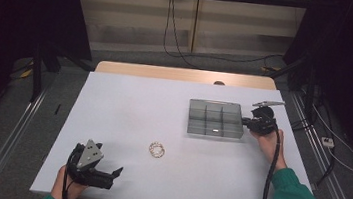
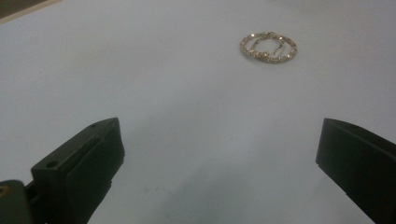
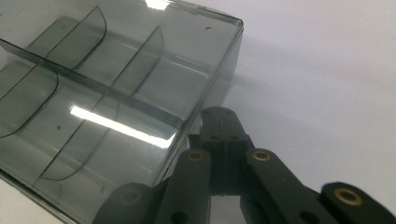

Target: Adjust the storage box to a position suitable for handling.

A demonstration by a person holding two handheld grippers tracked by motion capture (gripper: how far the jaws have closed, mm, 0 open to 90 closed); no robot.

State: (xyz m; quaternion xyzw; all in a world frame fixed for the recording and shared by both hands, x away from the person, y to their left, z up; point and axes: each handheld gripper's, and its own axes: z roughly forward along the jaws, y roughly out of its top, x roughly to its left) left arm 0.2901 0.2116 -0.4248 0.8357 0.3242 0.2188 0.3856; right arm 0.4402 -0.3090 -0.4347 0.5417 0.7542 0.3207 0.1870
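resting low at the near left corner of the bench (image 1: 129,99), the left claw (image 1: 117,172) has its jaws spread wide with nothing between them; they point across the bare surface toward the hoop earrings (image 1: 157,149). in the left gripper view the earrings (image 2: 268,47) lie flat, one ring overlapping the other, well ahead of the open jaws and somewhat to their right. this stance reads as a ready position: jaws already open so the rings can be approached without a further opening step.

the right claw (image 1: 245,121) is pressed together and meets the right end wall of the smoky divided box (image 1: 215,119). in the right gripper view the closed tips (image 3: 219,122) touch the box (image 3: 116,93) at its corner edge (whether they pinch the thin wall or only press against it cannot be told). a closed claw gives a stiff, narrow point for nudging or steadying the box, probably to set it where the earrings can be dropped in.

the box compartments appear empty; the earrings sit apart from it, near the bench centre.
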